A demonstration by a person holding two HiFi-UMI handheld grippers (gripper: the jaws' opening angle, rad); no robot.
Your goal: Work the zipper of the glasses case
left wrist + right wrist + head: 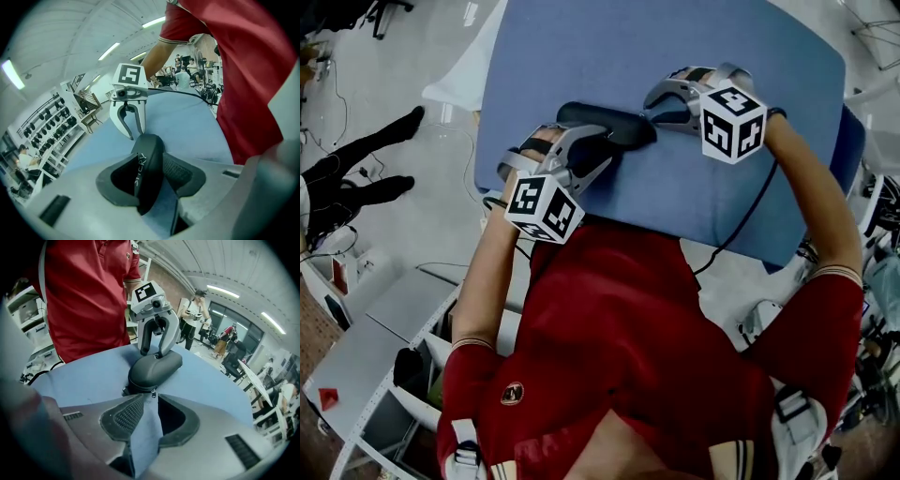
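A black zip-up glasses case point(605, 125) lies on the blue table point(750, 150). My left gripper point(598, 157) is shut on the case's near-left end; in the left gripper view the case point(149, 161) stands wedged between the two pads point(180, 172). My right gripper point(653, 112) is at the case's other end. In the right gripper view the case point(154, 367) lies just beyond the fingertips, and its small zipper pull point(152, 393) sits in the gap at the tips of my right gripper point(151, 401). The pads stand apart around it, with blue cloth showing between them.
The table's near edge runs by the person's red shirt point(619, 319). A black cable point(741, 225) hangs off the table from the right gripper. A standing person's dark legs point(356, 169) and white shelving point(384, 347) are on the floor at the left.
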